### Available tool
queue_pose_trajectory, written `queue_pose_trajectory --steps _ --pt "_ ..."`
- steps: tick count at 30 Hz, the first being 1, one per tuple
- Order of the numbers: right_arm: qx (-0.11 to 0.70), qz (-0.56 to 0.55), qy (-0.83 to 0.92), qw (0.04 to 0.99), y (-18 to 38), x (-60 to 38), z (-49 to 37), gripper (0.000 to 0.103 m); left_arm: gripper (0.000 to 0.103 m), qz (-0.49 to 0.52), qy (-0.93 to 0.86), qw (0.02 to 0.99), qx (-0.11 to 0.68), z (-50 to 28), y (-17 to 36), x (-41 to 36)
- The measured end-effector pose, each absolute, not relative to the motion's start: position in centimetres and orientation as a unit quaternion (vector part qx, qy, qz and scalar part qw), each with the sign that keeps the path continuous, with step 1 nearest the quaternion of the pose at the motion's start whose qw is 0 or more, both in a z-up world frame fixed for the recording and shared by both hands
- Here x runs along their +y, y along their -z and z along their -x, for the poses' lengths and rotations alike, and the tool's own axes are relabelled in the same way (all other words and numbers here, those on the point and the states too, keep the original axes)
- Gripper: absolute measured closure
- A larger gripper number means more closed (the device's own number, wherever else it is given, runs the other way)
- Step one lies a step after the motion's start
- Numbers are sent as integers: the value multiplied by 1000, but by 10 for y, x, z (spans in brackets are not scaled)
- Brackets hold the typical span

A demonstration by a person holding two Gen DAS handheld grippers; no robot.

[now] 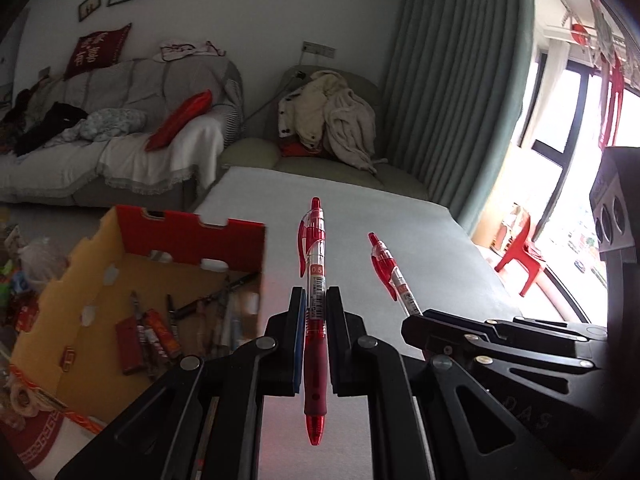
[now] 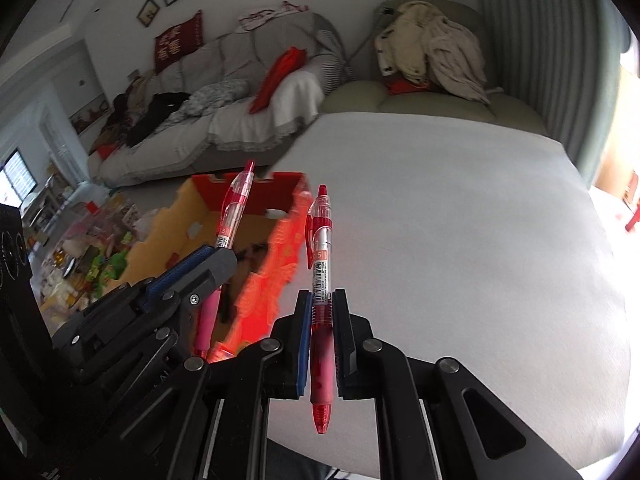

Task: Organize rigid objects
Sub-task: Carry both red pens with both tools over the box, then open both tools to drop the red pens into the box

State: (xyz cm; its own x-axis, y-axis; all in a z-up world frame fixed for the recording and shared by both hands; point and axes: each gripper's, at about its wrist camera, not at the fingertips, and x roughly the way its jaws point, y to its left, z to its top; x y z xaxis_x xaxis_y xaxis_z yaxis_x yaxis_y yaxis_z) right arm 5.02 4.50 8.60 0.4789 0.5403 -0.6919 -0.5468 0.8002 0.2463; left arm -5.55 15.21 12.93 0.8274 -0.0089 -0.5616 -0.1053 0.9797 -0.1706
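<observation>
Clamping one red pen (image 1: pixel 315 300) crosswise between the narrow jaws of the left gripper (image 1: pixel 316 308), clicker end pointing ahead past the fingertips, tip hanging back beneath. Pinching a second red pen (image 2: pixel 322 280) the same way in the right gripper (image 2: pixel 322 312). Hovering over grey table (image 2: pixel 460 240), open cardboard box (image 1: pixel 192 232) just left of both grippers, small items inside.

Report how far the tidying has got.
Done: several items already lie in the box. In hand: the left hand-held gripper and the right hand-held gripper each clamp a red pen. Left: both pens go into the box.
</observation>
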Motion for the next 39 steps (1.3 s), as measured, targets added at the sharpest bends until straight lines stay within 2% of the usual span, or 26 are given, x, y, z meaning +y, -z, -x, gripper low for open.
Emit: queue_pose_trajectory --steps 20,34,37,38,39 --pt "396 46 -414 818 -84 161 -45 92 93 115 -179 927 308 78 -113 272" --pt "430 75 -406 803 -52 194 -71 92 93 116 -193 904 362 49 -71 288" --pt "453 84 -405 790 -37 199 -79 92 92 115 -190 891 395 38 -56 290" --pt "459 86 -404 786 -33 199 -82 92 89 116 -191 887 405 35 -51 290" --pt "463 94 -398 786 -28 200 -83 92 72 115 -193 883 412 33 -47 290"
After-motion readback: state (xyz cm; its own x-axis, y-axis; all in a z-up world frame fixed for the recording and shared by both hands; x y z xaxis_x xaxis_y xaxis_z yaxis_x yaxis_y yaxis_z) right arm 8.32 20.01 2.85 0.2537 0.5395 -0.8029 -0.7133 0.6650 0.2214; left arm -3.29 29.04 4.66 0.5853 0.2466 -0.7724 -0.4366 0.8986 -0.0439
